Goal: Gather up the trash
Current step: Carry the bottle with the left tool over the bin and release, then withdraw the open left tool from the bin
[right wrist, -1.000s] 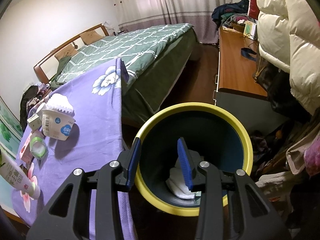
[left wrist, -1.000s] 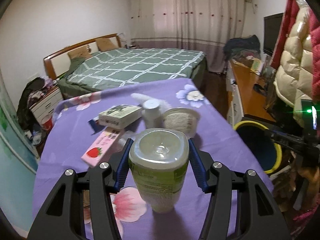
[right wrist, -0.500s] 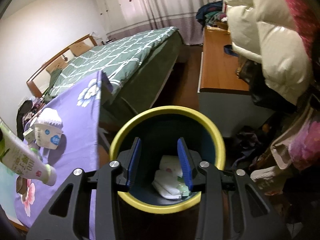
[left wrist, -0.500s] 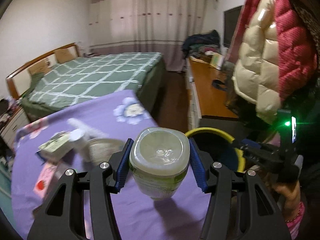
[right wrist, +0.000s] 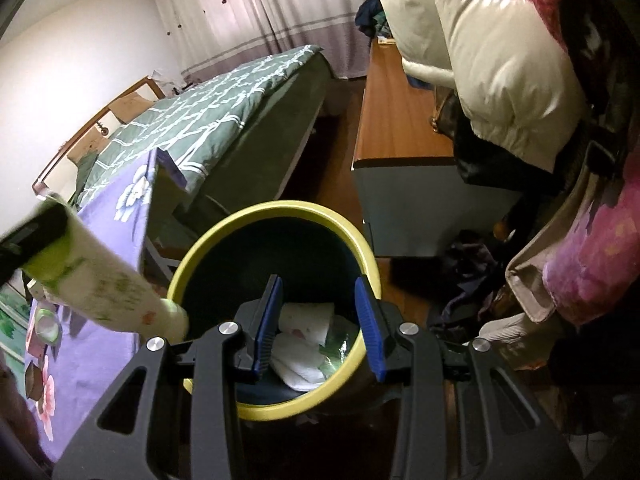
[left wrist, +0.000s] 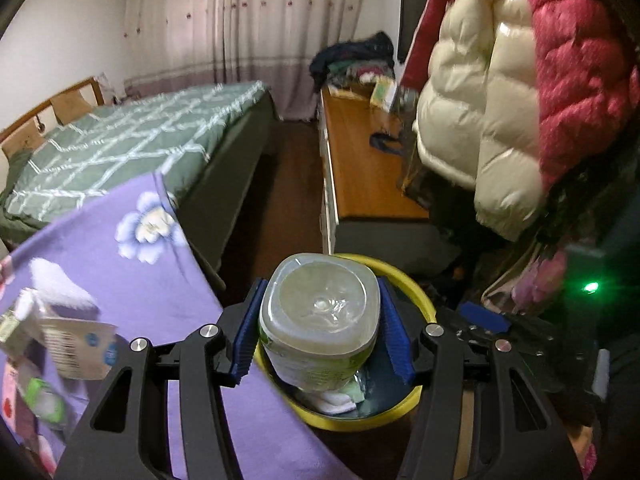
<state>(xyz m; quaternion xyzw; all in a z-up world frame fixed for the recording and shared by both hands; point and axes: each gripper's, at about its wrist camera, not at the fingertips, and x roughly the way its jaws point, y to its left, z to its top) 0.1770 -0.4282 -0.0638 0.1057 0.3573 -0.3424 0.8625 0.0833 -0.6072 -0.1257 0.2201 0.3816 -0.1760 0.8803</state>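
Note:
My left gripper (left wrist: pixel 318 332) is shut on a white and green plastic bottle (left wrist: pixel 320 320) and holds it over the yellow-rimmed bin (left wrist: pixel 418 300), cap end down. In the right wrist view the bottle (right wrist: pixel 108 300) hangs at the bin's left rim (right wrist: pixel 280 206). My right gripper (right wrist: pixel 318 320) is open and empty, fingers spread over the bin's mouth. Crumpled white paper (right wrist: pixel 304 332) lies in the bin.
The purple flowered table (left wrist: pixel 140 280) on the left holds a yogurt cup (left wrist: pixel 80 344) and other small packages. A green bed (left wrist: pixel 132 140), a wooden desk (left wrist: pixel 360 168) and hanging puffy jackets (left wrist: pixel 500 100) surround the bin.
My left gripper has carried the bottle from the table rightward to above the bin. My right gripper has stayed over the bin and opened a little wider.

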